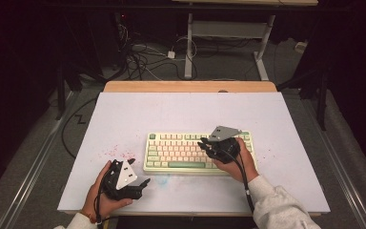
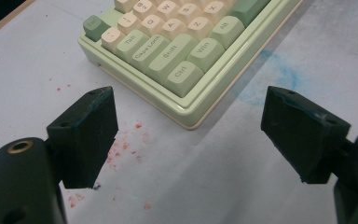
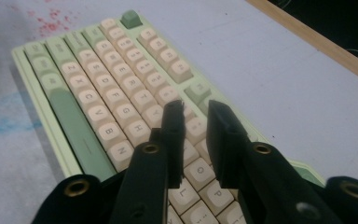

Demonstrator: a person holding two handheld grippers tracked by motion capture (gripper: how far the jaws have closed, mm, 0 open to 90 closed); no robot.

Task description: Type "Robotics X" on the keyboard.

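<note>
Right gripper view: keyboard (image 3: pixel 121 107) cropped (jaws overlapping).

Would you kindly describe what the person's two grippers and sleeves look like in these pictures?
Both are black, blocky hand-held tools. The left gripper and the right gripper each carry a grey three-cornered plate on top and trail a black cable toward the person. Their black jaws have flat, wedge-shaped ends, with brass-coloured rings set in the arms behind them. The person wears light grey sleeves, and an orange band shows at the left wrist.
</note>
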